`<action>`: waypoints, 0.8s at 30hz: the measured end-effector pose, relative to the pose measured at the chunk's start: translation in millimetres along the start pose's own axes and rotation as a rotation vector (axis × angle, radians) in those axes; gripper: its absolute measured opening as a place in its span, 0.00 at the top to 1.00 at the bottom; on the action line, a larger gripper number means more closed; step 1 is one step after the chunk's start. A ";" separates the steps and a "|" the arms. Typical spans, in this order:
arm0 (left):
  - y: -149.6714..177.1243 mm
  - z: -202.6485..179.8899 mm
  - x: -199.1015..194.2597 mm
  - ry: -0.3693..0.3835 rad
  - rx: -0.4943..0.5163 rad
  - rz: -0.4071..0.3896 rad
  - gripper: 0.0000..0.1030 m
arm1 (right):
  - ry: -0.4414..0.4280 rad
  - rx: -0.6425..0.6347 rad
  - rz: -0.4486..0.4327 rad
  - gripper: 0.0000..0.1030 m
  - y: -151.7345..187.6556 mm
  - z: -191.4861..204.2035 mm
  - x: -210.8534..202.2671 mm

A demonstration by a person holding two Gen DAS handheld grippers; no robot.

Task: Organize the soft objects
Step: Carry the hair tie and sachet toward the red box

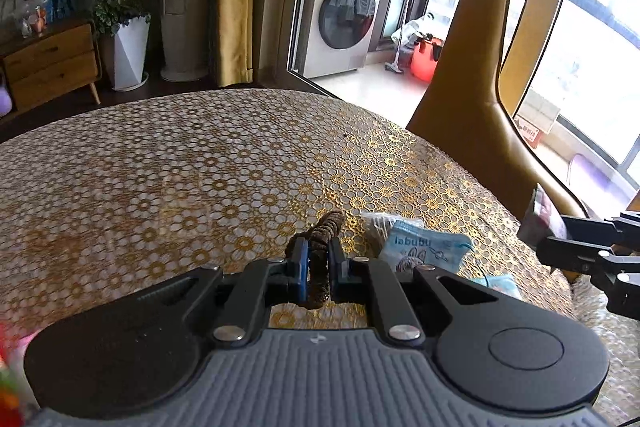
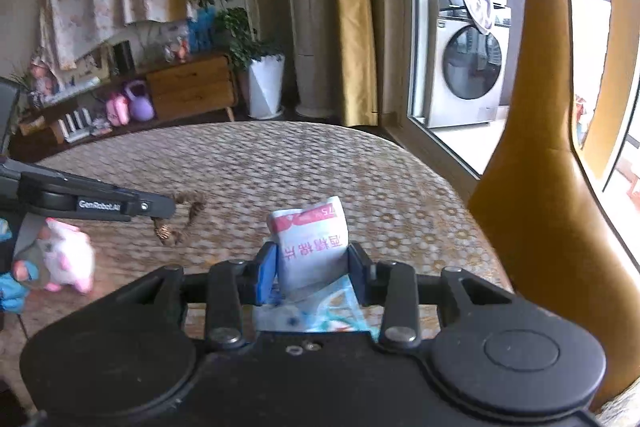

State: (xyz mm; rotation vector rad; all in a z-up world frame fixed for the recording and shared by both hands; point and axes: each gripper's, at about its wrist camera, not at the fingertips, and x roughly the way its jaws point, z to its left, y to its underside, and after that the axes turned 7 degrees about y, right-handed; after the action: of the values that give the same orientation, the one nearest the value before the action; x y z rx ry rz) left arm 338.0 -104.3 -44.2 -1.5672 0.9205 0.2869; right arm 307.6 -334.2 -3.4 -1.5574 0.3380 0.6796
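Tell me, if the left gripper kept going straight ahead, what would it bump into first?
Probably nothing soon. The left gripper is shut on a brown hair scrunchie, and ahead lies only bare patterned tablecloth to the table's far edge. The labubu packet sits off to its right, likely out of line, though depth is unclear.

Left wrist view: low over the surface (image 1: 160,167), close, facing the washing machine (image 1: 340,15) and window. Right wrist view: similar height, looking the same way from farther right. Shared: patterned surface, brown scrunchie (image 1: 320,259) (image 2: 188,211), planter (image 1: 128,51) (image 2: 264,87), washing machine (image 2: 468,63).
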 end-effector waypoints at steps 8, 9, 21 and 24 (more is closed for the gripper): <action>15.6 18.9 -70.7 0.000 -0.039 -0.009 0.90 | -0.085 -0.028 -0.009 0.64 -8.4 52.3 -40.4; 17.8 20.7 -80.0 -0.004 -0.038 -0.014 0.90 | -0.092 -0.034 -0.010 0.64 -9.1 59.4 -43.2; 46.8 68.0 -175.7 -0.048 -0.086 -0.072 0.90 | -0.200 -0.127 -0.022 0.64 -18.8 150.9 -76.0; 56.0 82.5 -196.0 -0.065 -0.092 -0.082 0.90 | -0.234 -0.148 -0.021 0.64 -19.8 175.7 -78.9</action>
State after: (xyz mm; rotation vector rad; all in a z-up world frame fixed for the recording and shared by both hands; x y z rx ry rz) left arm 197.4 50.8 23.4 -1.6662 0.8000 0.3244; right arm 219.9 -174.9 62.9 -1.5991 0.0976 0.8766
